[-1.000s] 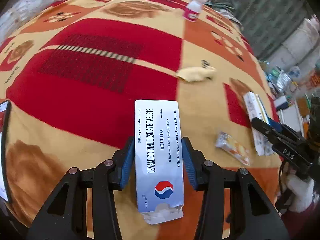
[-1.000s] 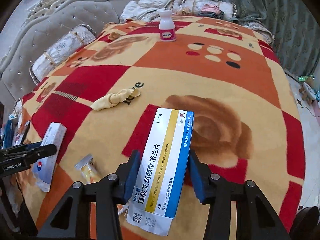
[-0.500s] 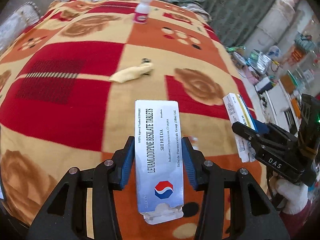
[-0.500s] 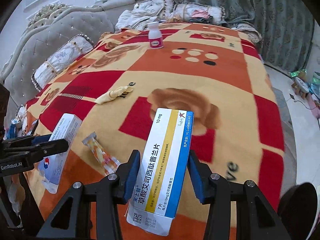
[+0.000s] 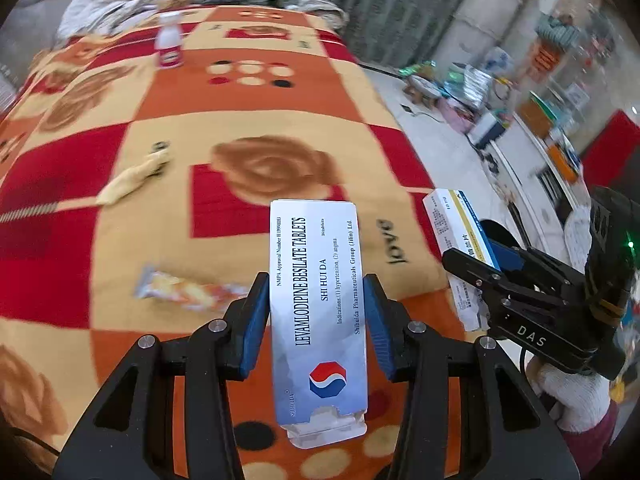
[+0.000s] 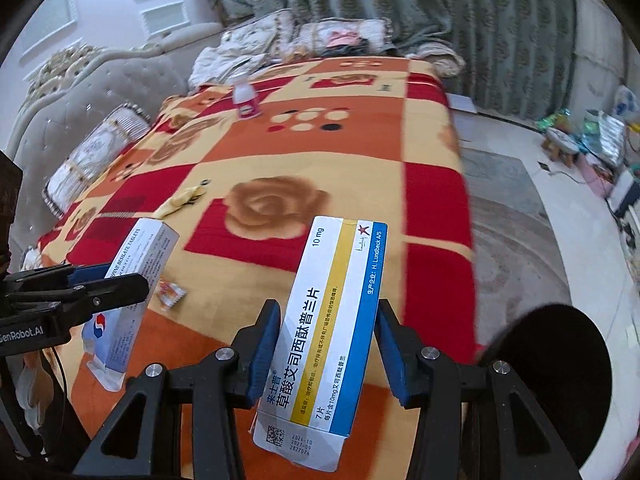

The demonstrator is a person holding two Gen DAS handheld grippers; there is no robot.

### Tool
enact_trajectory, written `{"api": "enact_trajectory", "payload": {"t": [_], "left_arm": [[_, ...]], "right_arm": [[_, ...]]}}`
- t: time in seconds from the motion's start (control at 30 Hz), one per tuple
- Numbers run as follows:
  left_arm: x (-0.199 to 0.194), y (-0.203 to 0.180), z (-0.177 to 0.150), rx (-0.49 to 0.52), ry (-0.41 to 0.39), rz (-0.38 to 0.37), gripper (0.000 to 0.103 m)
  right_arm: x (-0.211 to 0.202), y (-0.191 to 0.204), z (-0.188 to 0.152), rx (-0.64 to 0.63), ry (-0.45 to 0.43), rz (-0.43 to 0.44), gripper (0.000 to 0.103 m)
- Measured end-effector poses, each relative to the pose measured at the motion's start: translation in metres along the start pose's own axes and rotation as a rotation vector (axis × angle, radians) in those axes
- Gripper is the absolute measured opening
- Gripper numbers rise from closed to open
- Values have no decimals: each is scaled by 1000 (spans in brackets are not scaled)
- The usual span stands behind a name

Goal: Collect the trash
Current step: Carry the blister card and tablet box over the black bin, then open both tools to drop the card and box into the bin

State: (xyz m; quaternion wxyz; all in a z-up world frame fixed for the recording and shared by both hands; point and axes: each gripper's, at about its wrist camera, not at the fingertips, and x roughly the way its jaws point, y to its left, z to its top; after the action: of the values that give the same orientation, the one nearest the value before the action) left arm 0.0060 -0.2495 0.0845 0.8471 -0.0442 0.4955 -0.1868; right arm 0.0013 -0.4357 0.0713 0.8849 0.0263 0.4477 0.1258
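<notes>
- The left gripper [image 5: 316, 320] is closed on the silver tablet box [image 5: 318, 304]; its blue pads press the two long sides, and the box stands out forward past the fingertips.
- The right gripper [image 6: 326, 352] is closed in the same way on the white, yellow and blue medicine box [image 6: 334, 320], which leans a little between the fingers.
- Compared with one second ago, both views have turned to the right: the edge of the blanket [image 5: 248, 128] and the floor [image 6: 520, 240] now show beyond the fingers, and a dark round object [image 6: 548, 376], maybe a bin, appears just right of the right fingers.
- I judge that both boxes are being carried off the bed toward a place to drop them.
- Still lying on the blanket ahead of the left fingers: a snack wrapper [image 5: 188, 290] close on the left, a crumpled yellow scrap [image 5: 134, 178] further, and a small white bottle [image 5: 169, 46] far away.
- These three are probably the next trash to collect.
</notes>
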Motion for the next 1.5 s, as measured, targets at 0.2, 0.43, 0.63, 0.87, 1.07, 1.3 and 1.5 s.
{"api": "enact_trajectory", "payload": {"t": [0.2,0.43,0.63,0.87,1.07,1.3,1.5], "left_arm": [[14,-38,4,65,22,-34,44],[26,-73,7,120,41,-57,44],[38,-100,9,156,60,-87,44],[54,-131,13,186,88,-131,44],[69,-152,19,200,114,-170,44],[93,-176,25,195,158,-249,45],[103,-189,26,182,165,-325,49]], "right_arm": [[-16,-36,-13,65,-6,-45,46],[-31,-69,-25,123,-12,-85,46],[-43,-91,-38,159,-12,-118,46],[-51,-121,-52,215,-3,-154,46],[-53,-149,-64,268,11,-182,46],[-51,-176,-74,315,36,-209,46],[-50,-193,-78,358,40,-223,49]]}}
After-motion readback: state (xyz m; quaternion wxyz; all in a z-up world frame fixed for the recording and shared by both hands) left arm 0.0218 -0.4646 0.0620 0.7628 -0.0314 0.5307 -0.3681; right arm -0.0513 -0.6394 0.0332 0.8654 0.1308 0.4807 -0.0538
